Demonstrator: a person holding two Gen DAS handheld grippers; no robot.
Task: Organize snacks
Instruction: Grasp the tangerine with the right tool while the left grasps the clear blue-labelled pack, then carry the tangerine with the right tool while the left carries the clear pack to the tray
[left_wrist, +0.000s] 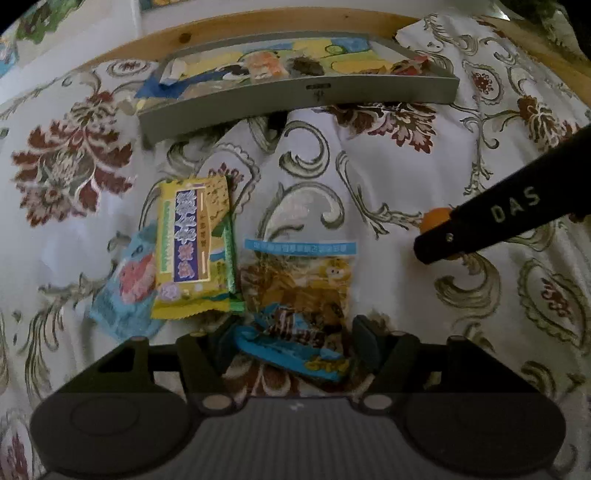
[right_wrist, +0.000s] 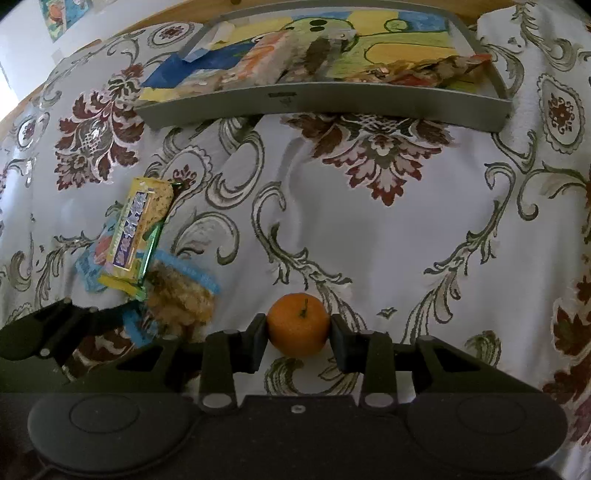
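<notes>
My left gripper (left_wrist: 293, 345) is open, low over the cloth, its fingers on either side of a blue-wrapped snack (left_wrist: 291, 350). That snack lies on the near end of a clear packet with a blue band (left_wrist: 299, 280). To the left sit a yellow packet (left_wrist: 192, 247) on top of a green one (left_wrist: 232, 258) and a light blue packet (left_wrist: 125, 288). In the right wrist view my right gripper (right_wrist: 298, 338) is shut on a mandarin (right_wrist: 298, 323) resting on the cloth. A grey tray (left_wrist: 314, 92) with several snacks inside stands at the far side.
The table wears a white cloth with maroon flowers and grey scrolls (right_wrist: 369, 229); its wooden edge (left_wrist: 258, 26) runs behind the tray (right_wrist: 332, 99). A colourful drawing (right_wrist: 388, 40) lines the tray bottom. The snack pile (right_wrist: 140, 229) and left gripper (right_wrist: 55, 332) lie left of the mandarin.
</notes>
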